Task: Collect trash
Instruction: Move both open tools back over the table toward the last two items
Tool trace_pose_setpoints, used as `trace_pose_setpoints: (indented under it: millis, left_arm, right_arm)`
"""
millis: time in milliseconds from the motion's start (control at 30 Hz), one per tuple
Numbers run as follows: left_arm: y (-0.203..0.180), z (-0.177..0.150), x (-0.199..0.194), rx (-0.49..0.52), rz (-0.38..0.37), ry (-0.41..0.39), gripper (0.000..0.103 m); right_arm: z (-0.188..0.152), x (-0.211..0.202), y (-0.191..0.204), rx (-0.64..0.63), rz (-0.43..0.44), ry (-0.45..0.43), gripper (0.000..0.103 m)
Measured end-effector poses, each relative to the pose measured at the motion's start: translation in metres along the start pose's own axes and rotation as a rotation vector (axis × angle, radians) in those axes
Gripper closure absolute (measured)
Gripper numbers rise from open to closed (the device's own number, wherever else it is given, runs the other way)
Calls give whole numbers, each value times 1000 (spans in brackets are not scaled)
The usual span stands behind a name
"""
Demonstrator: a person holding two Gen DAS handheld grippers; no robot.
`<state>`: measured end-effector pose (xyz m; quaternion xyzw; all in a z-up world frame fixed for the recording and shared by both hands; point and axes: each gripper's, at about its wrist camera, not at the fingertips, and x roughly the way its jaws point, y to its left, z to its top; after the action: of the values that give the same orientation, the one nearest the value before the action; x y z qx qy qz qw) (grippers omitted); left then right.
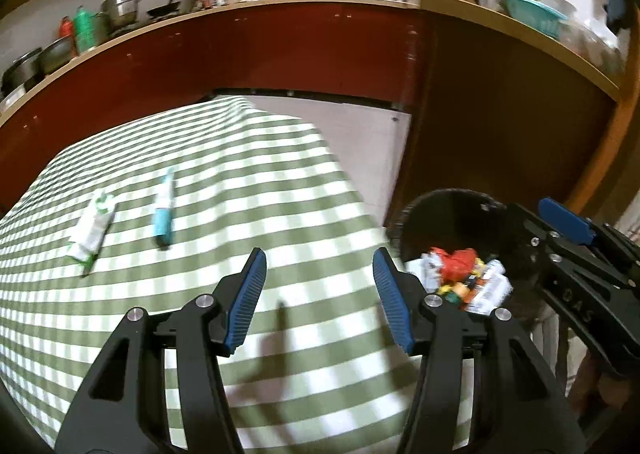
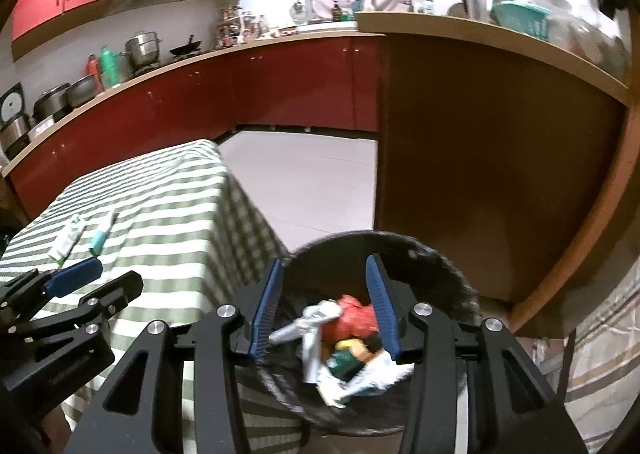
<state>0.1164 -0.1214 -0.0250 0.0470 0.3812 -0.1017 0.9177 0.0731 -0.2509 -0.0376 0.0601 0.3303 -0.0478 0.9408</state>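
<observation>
A green-and-white wrapper (image 1: 94, 228) and a teal tube-like packet (image 1: 163, 214) lie on the green checked tablecloth (image 1: 280, 182), far left of my left gripper (image 1: 320, 256). That gripper is open over the cloth with nothing between its fingers. Beside the table stands a black bin (image 2: 440, 254) holding several pieces of trash (image 2: 348, 334), red, white and yellow. My right gripper (image 2: 324, 262) hangs open above the bin's mouth, its pads touching nothing. The right wrist view also shows the wrapper (image 2: 68, 238) and the packet (image 2: 102, 234), and the left gripper's blue pad (image 2: 76, 278).
A brown wooden counter panel (image 2: 480, 158) stands right behind the bin. Red kitchen cabinets (image 1: 240, 50) with pots and bottles on top run along the back. Pale tiled floor (image 2: 304, 182) lies between table and cabinets. A patterned cloth (image 2: 600, 354) hangs at the right.
</observation>
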Motion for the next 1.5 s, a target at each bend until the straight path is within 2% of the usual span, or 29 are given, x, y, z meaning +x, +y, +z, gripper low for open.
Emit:
trace_pose_setpoints:
  millis: [267,767,867,1100,1500]
  left_arm:
    - [56,-5,-9,-66,66,-1,47]
    - [135,-8,-13,-156,169,7,42]
    - [153,-9,-10,-177,191,14,38]
    - [183,-6,5,-210,189,49,32]
    - [209,7,36,-218,183,87,30]
  right_arm:
    - [7,4,47,-53,54,6,55]
    - [18,25,123,-124,135,39,52]
    - [20,31,137,-142,147,49,52]
    - [27,47,167,-160,184,76,52]
    - [35,76,217,-205,230,127,52]
